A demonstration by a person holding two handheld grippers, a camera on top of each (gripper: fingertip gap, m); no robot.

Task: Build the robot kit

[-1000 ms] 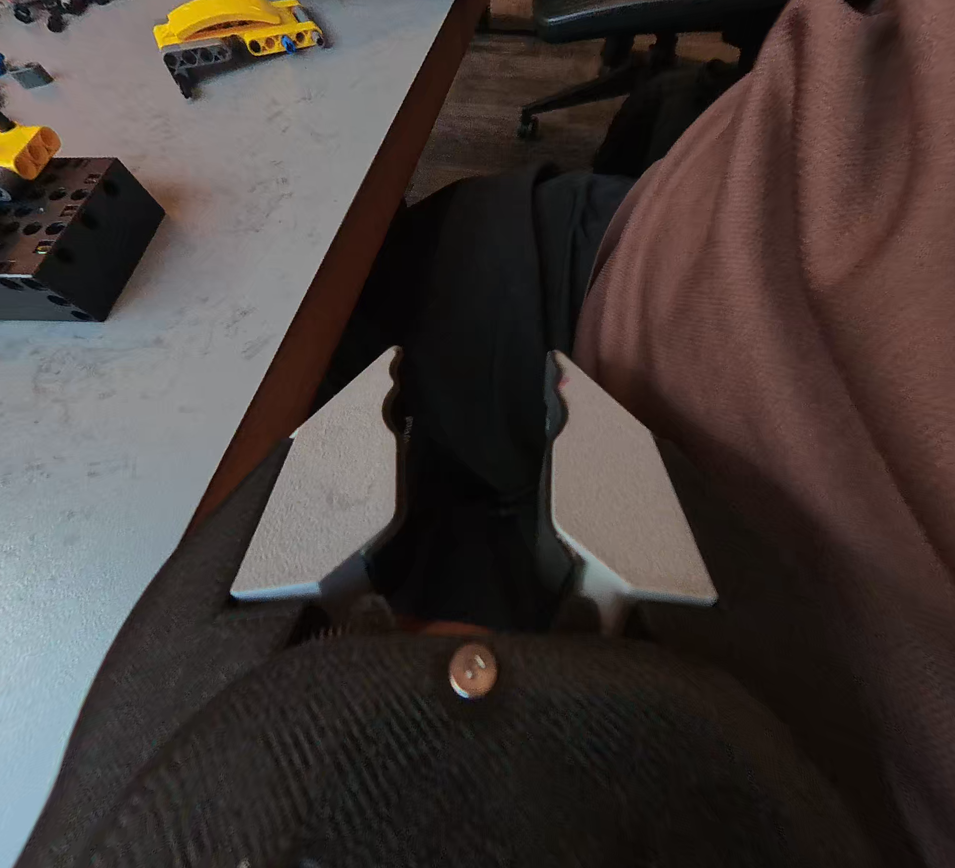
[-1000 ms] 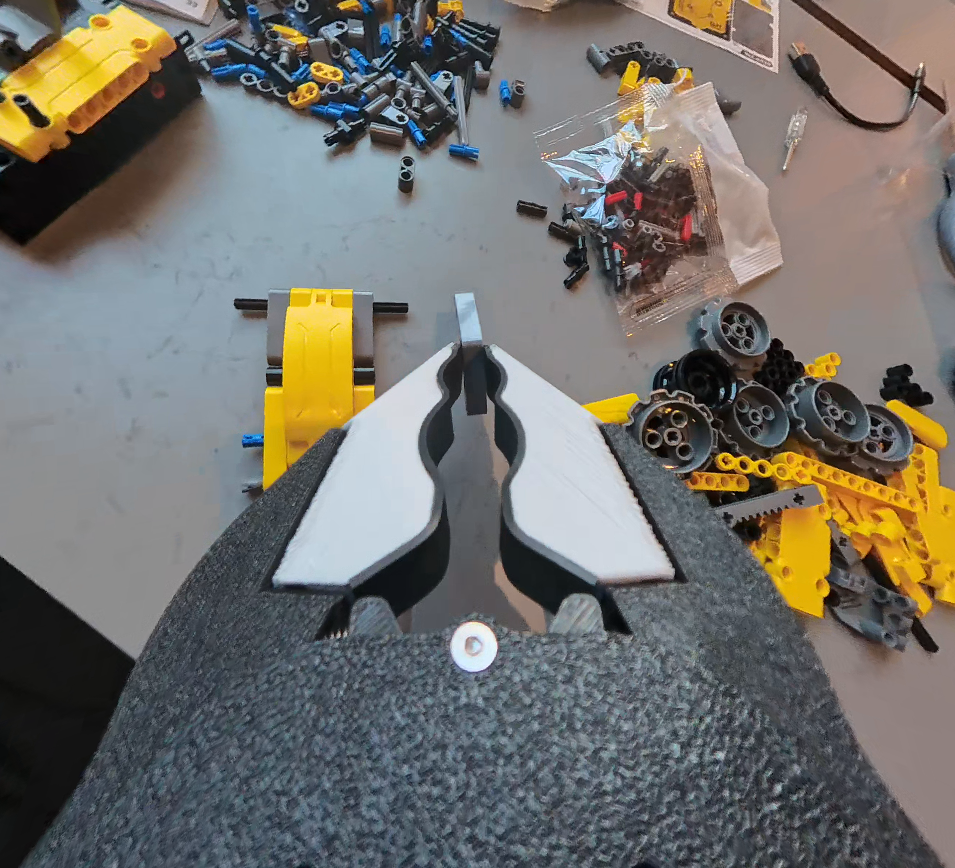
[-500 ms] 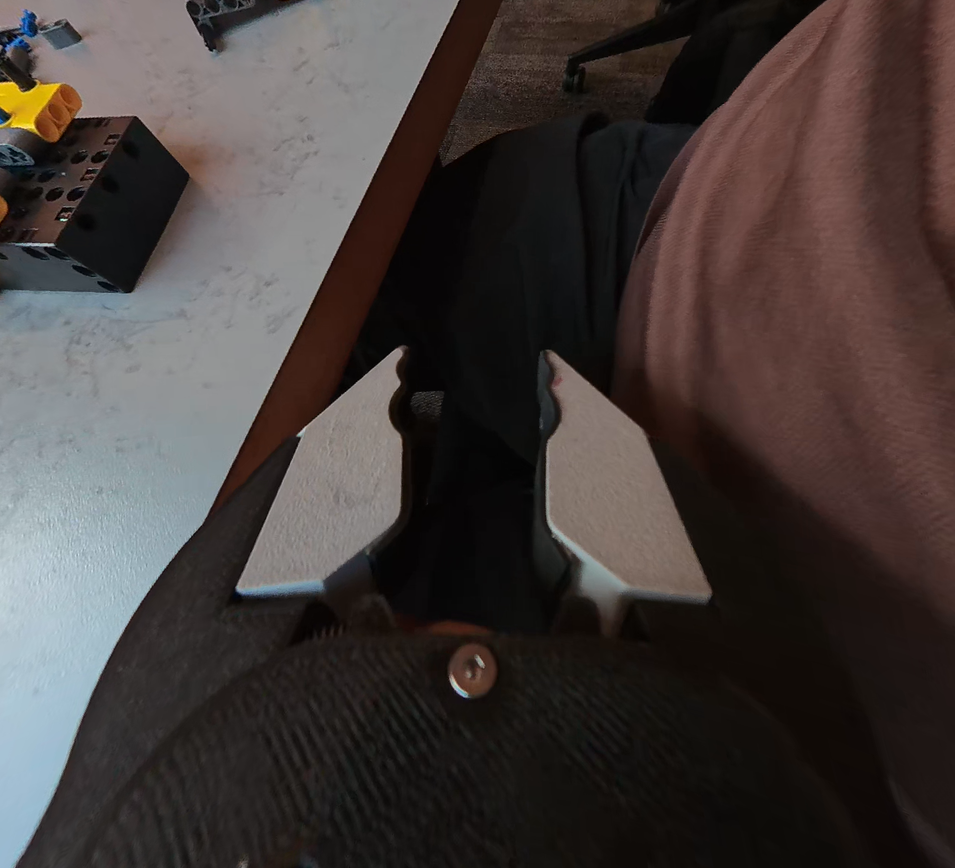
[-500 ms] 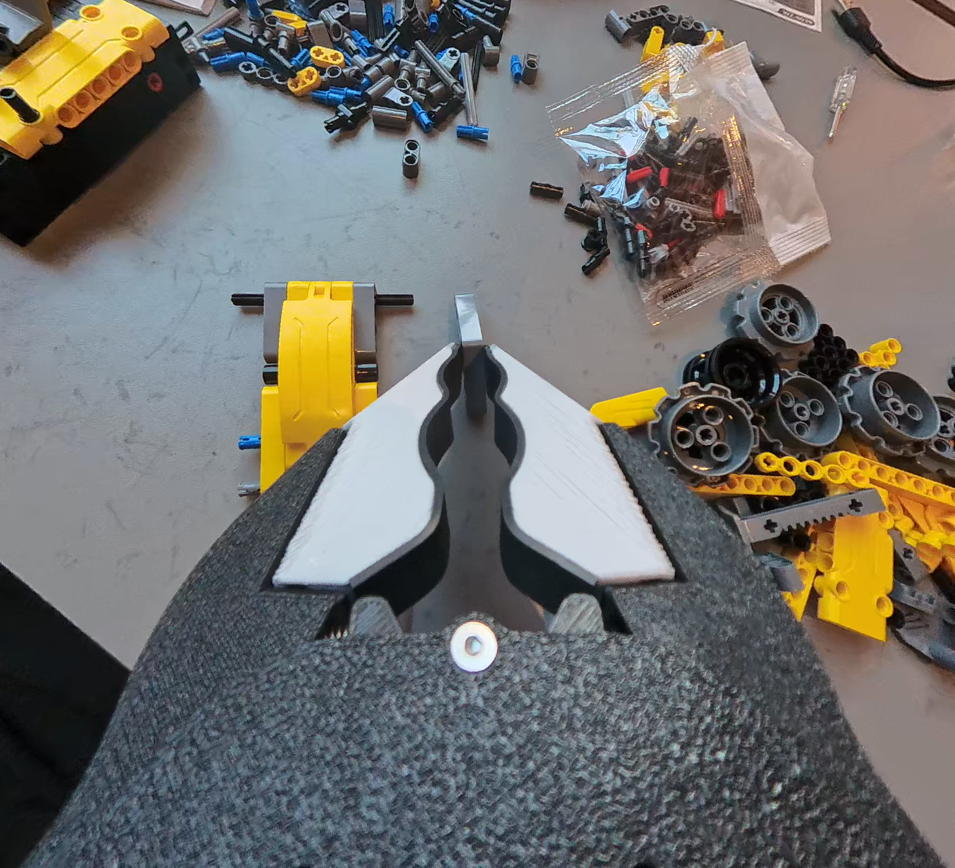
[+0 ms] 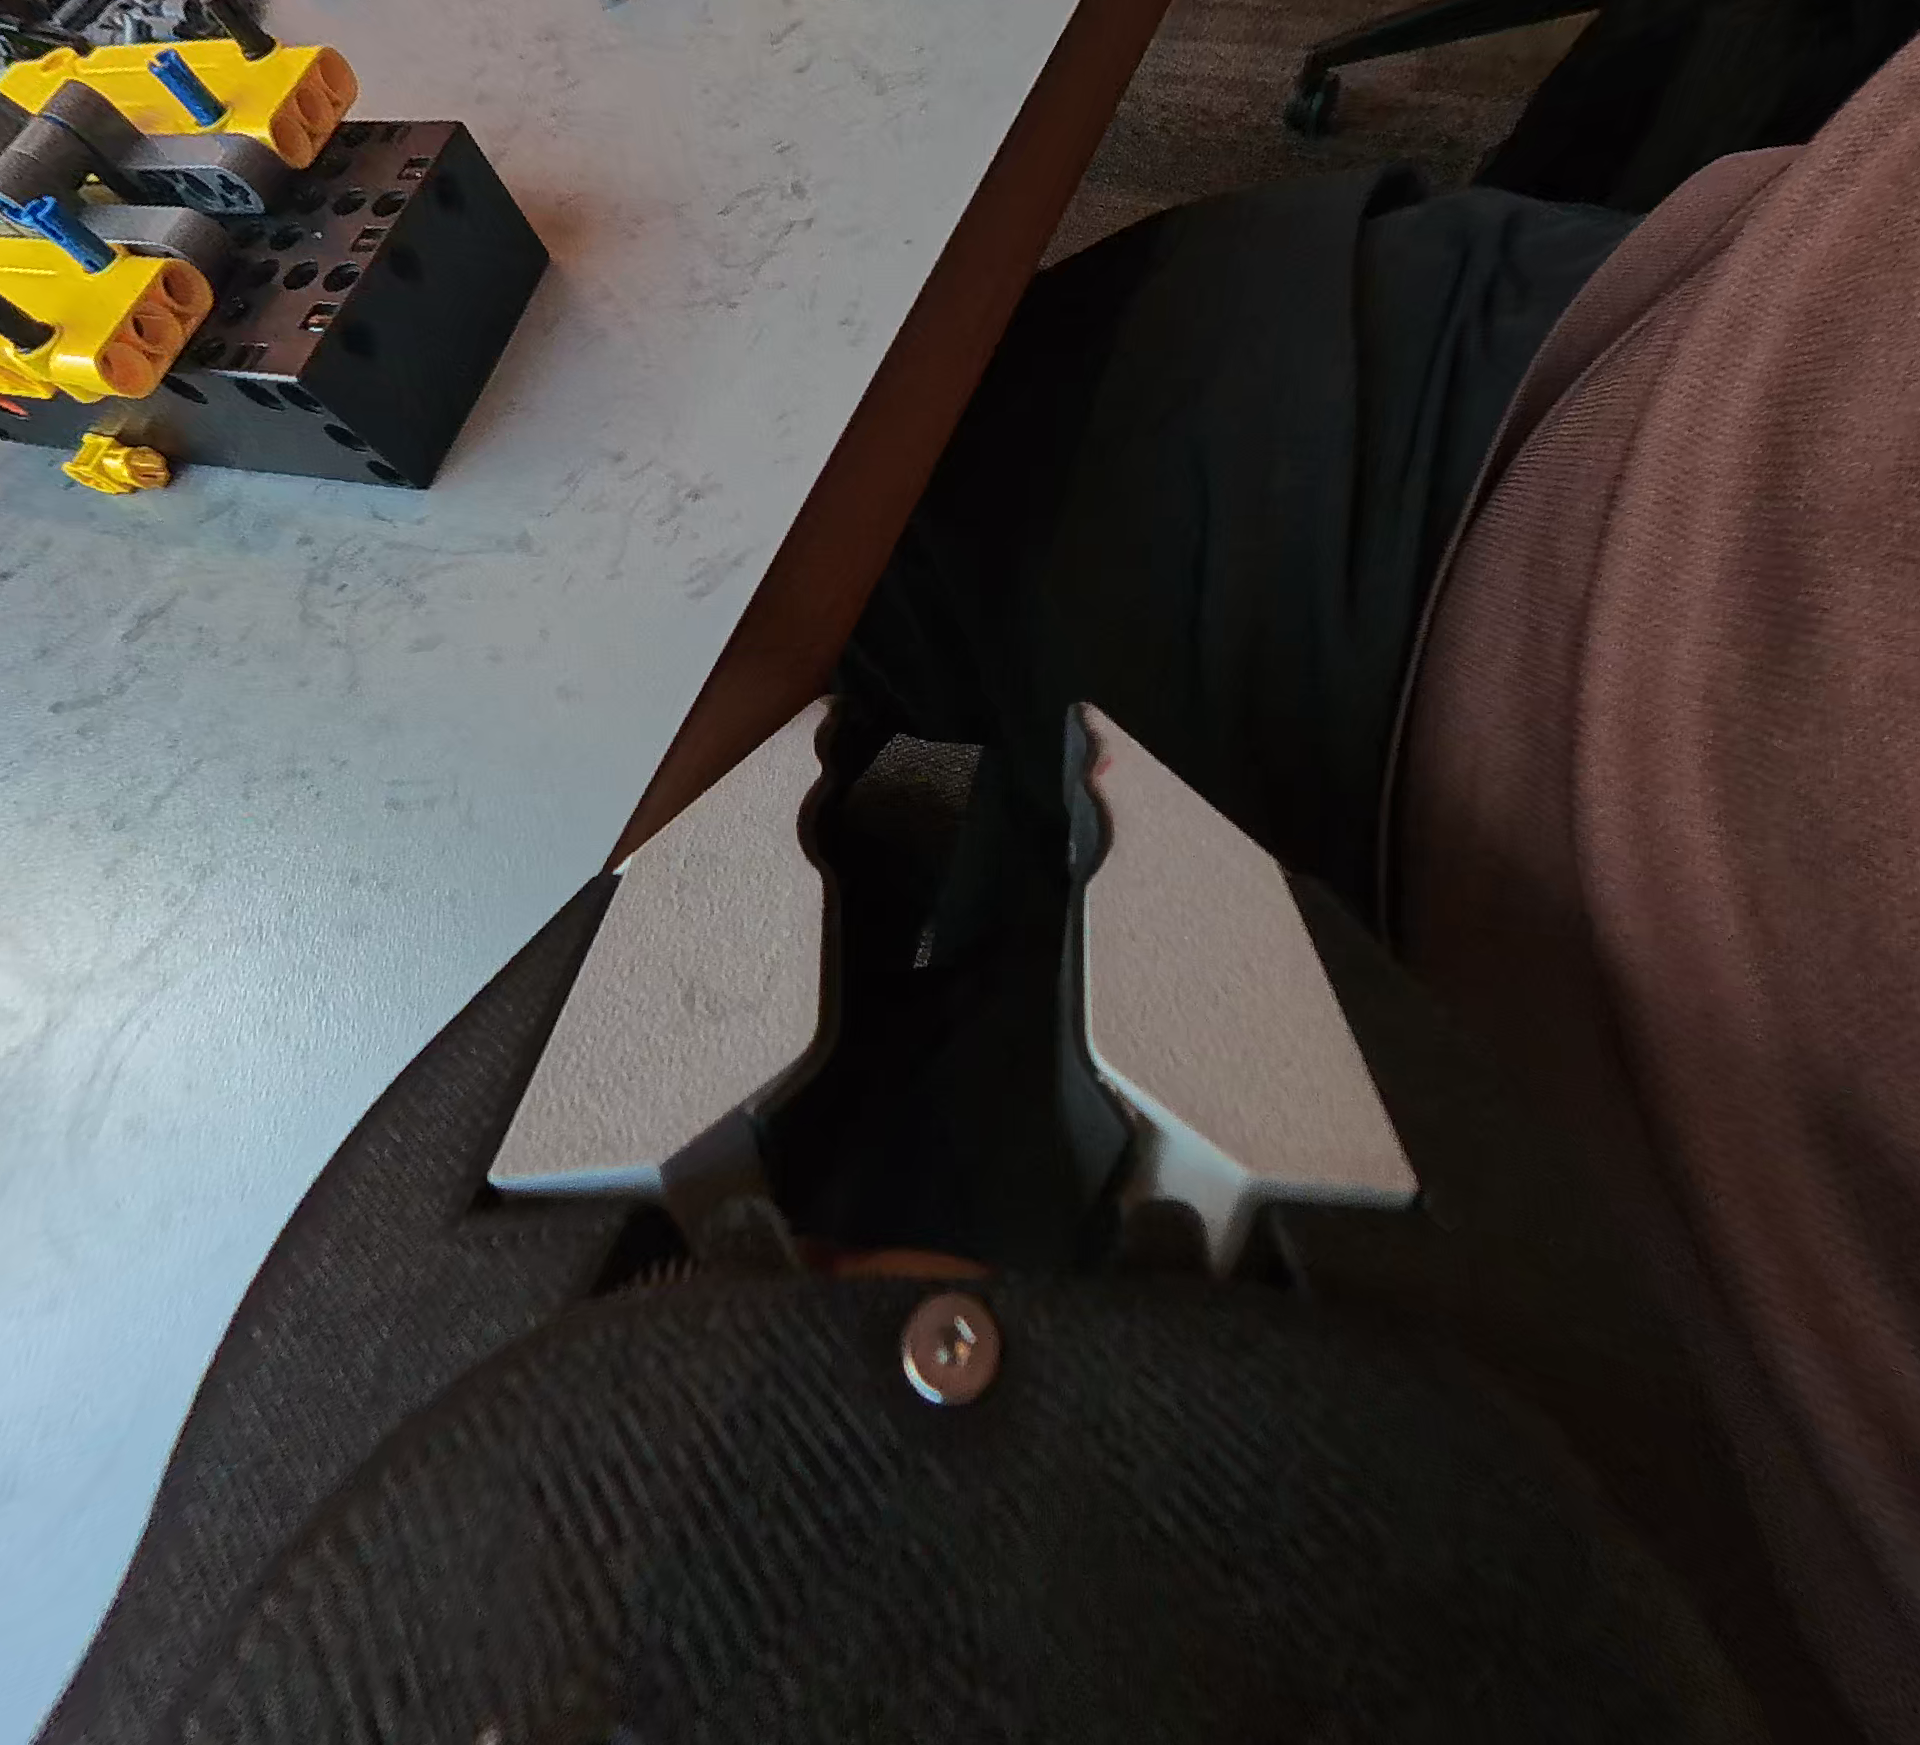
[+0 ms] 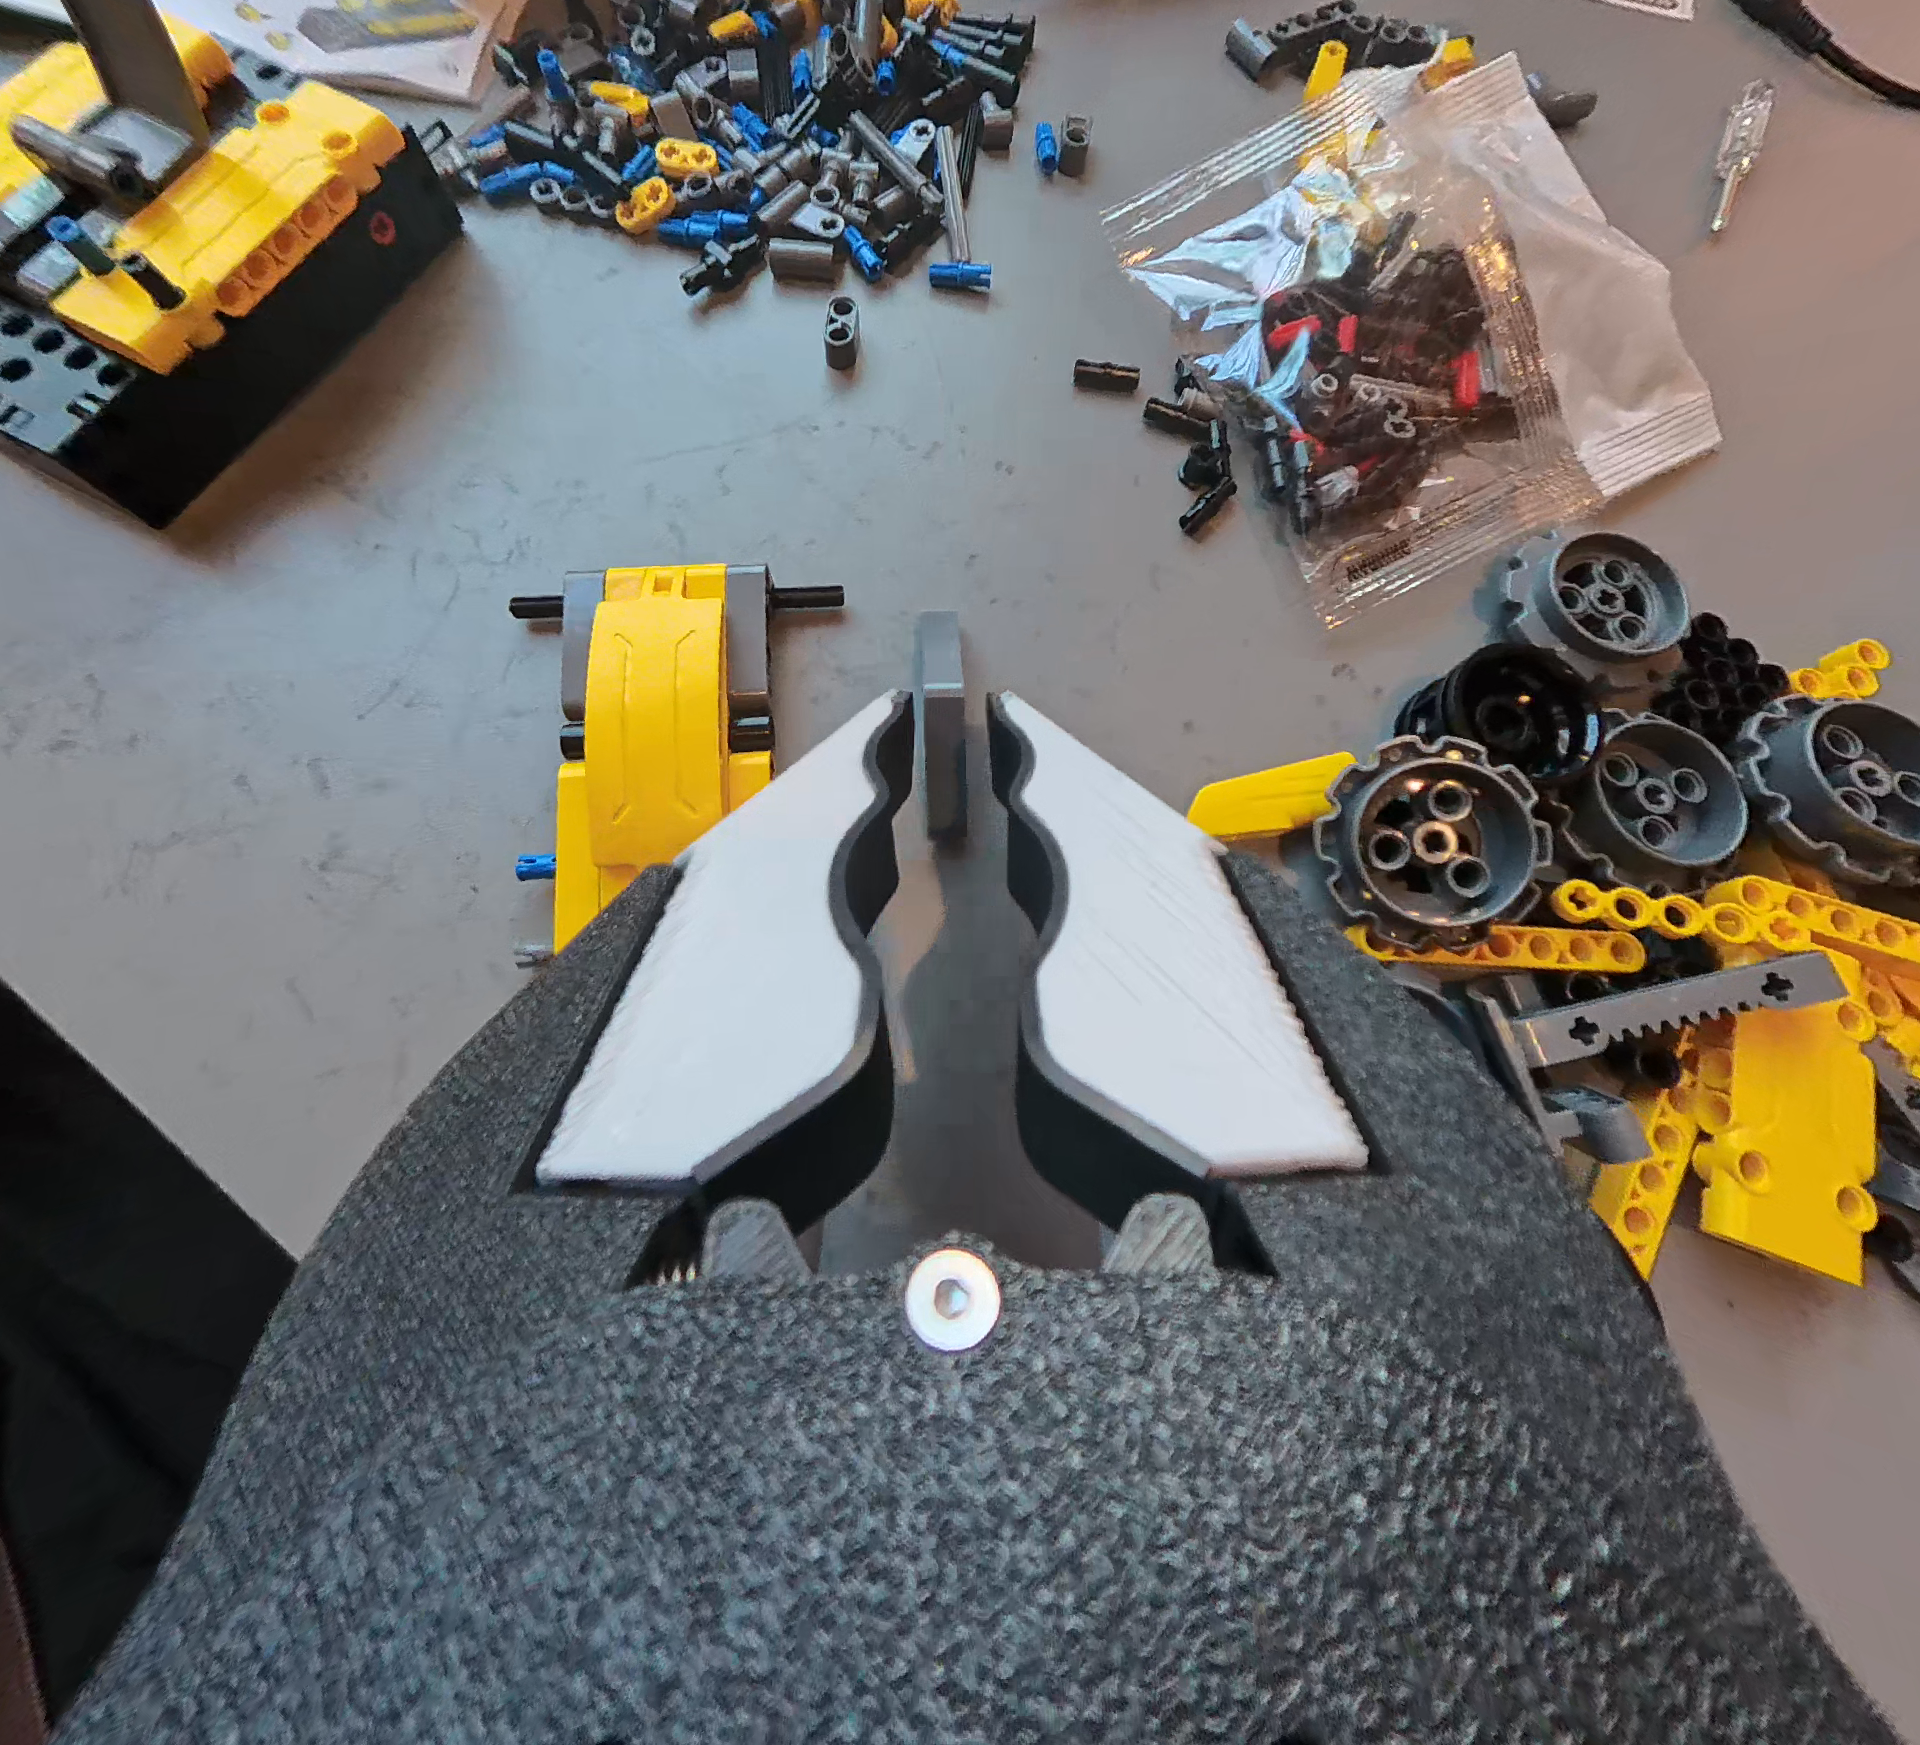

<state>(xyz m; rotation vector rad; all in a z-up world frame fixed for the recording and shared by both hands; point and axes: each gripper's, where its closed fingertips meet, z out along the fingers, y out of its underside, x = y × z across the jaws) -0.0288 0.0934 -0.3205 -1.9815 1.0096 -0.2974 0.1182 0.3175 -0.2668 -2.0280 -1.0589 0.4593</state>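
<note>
My right gripper [image 6: 940, 708] is shut on a flat grey beam piece [image 6: 938, 656] and holds it upright above the grey table [image 6: 312, 656]. A yellow and grey curved sub-assembly [image 6: 655, 729] lies just left of the fingers. My left gripper [image 5: 951, 719] is open and empty, off the table's brown edge [image 5: 966, 324], over a person's dark trousers [image 5: 1195, 469]. A black block with yellow parts on top [image 5: 260, 272] stands on the table to the left; it also shows in the right wrist view [image 6: 187, 241].
A heap of grey wheels and yellow beams [image 6: 1662, 864] lies right of my right gripper. A clear bag of black pins [image 6: 1403, 345] and a scatter of small blue, grey and yellow pieces [image 6: 779, 116] lie beyond. A brown-pink sleeve [image 5: 1662, 760] fills the left view's right. The gap from one gripper's tips to the other's is roughly 30 cm.
The right gripper has drawn back and a little left with the grey piece, so the wheel heap sits farther right. The left gripper has swung, bringing the black block nearer in view.
</note>
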